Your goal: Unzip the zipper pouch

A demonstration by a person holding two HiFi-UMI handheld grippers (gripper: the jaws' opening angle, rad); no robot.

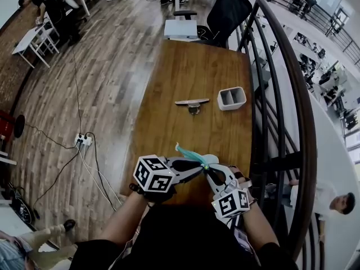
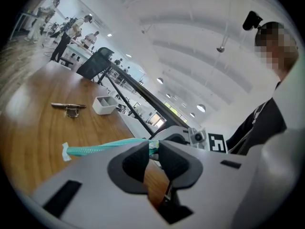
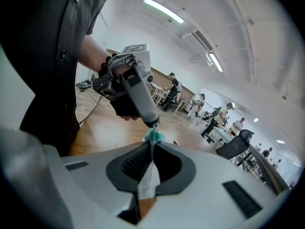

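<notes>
One broad worktop (image 1: 185,66) lies before us, and both tongs meet at its 6 o'clock edge, close in where our arms can brace. The right tongs (image 3: 151,149) are clenched on the pouch (image 1: 210,158), its pale wall pinched between the pads; we judge this the anchor to tug against. The left tongs (image 2: 152,149) reach in from 9 o'clock. A tray (image 1: 232,98) at 2 o'clock and a clip (image 1: 192,102) near the centre sit well apart, out of the way. The zip (image 2: 105,147) stretches taut toward 10 o'clock and looks closed, so we reckon the unzipping is not yet under way. At its near end the left tongs are clamped on the small teal pull (image 3: 153,136).
</notes>
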